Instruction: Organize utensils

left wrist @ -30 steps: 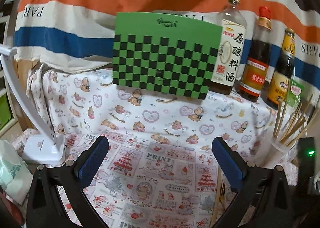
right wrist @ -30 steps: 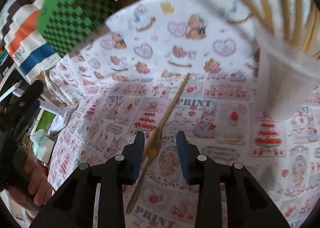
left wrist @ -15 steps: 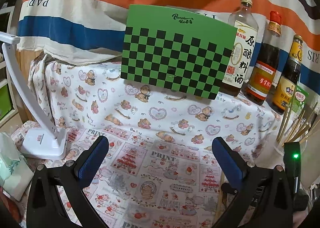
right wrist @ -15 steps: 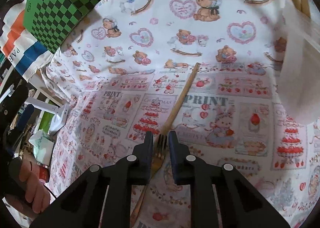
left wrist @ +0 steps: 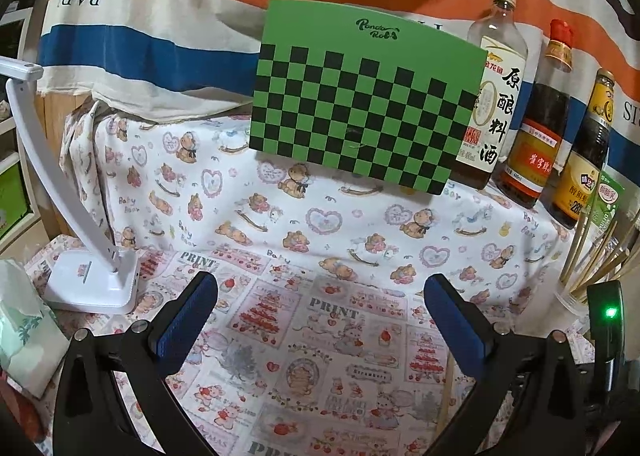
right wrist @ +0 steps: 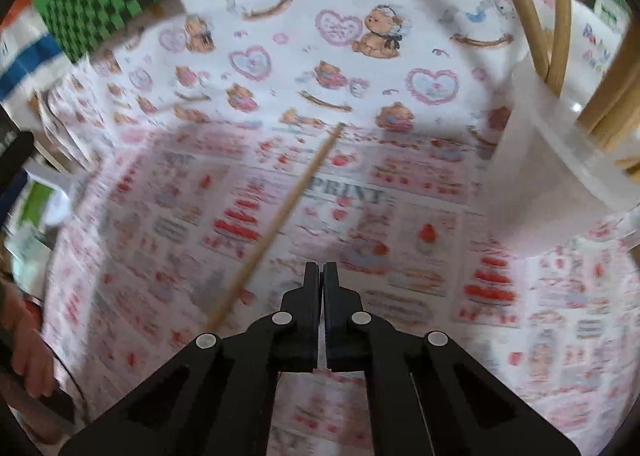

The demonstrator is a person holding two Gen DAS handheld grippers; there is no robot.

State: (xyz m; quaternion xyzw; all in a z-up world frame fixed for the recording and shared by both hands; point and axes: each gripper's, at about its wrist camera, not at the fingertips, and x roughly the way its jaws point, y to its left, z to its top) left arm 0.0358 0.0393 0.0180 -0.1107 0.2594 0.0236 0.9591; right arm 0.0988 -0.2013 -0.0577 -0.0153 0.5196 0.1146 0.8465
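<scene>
1. Fork [right wrist: 276, 215] angles up off the surface [right wrist: 400, 67], its lower end hidden behind the right tool [right wrist: 322, 270], clenched, seemingly on it
2. Cup [right wrist: 560, 159] stands right, likely its destination
3. Left tool [left wrist: 320, 316] gapes idle

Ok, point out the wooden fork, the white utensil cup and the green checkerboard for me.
wooden fork [right wrist: 280, 215]: right wrist view, middle of its visible handle.
white utensil cup [right wrist: 532, 175]: right wrist view, its side wall.
green checkerboard [left wrist: 360, 111]: left wrist view, centre of the checkered face.
</scene>
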